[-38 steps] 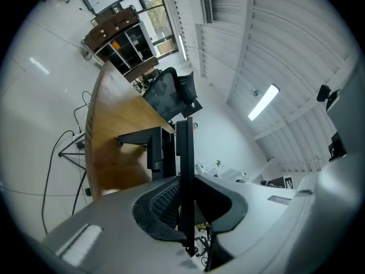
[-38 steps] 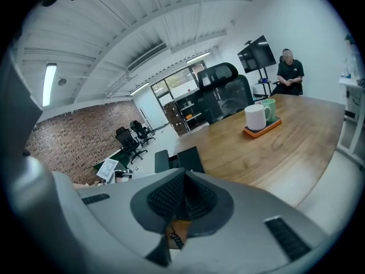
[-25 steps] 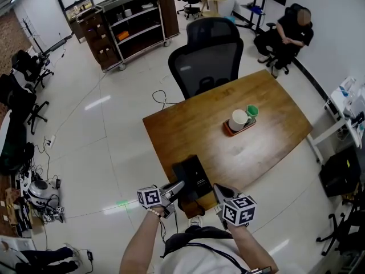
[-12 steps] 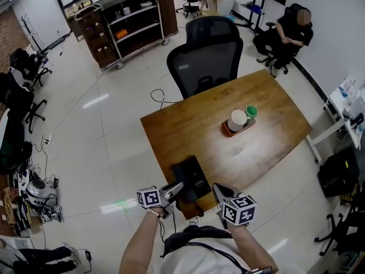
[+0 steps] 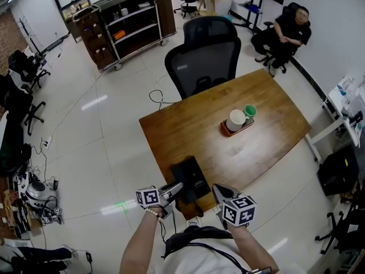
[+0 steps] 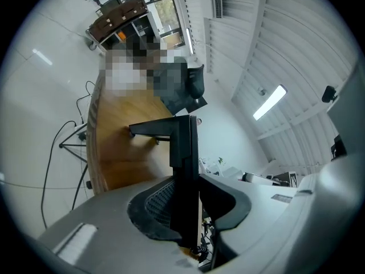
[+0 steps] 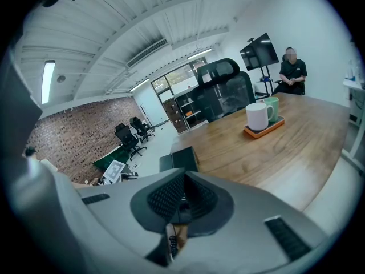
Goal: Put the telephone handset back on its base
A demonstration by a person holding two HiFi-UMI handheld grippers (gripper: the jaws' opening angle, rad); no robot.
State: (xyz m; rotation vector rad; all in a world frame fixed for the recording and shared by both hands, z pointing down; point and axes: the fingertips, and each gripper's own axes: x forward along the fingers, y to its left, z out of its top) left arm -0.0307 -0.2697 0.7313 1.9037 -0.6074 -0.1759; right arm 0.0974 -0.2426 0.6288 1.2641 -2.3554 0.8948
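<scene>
The black telephone (image 5: 191, 178) lies at the near corner of the wooden table (image 5: 256, 101). My left gripper (image 5: 178, 187) reaches it from the left. In the left gripper view the black handset (image 6: 183, 153) stands edge-on between the jaws of the left gripper (image 6: 185, 207). These jaws are opening: the handset rests against the left pad and a thin gap shows at the right one. My right gripper (image 5: 218, 190) hovers at the table's near edge, right of the phone. In its own view the right gripper (image 7: 182, 201) is shut, with the phone base (image 7: 179, 158) beyond it and a coiled cord (image 7: 171, 241) below.
An orange tray with a white mug (image 5: 237, 120) and a green cup (image 5: 251, 111) sits mid-table. A black office chair (image 5: 206, 56) stands at the far side. A person (image 5: 288, 33) sits at the back right. A wheeled shelf cart (image 5: 128, 21) is at the back left.
The head view has shifted slightly. Both grippers and the telephone stay where they were.
</scene>
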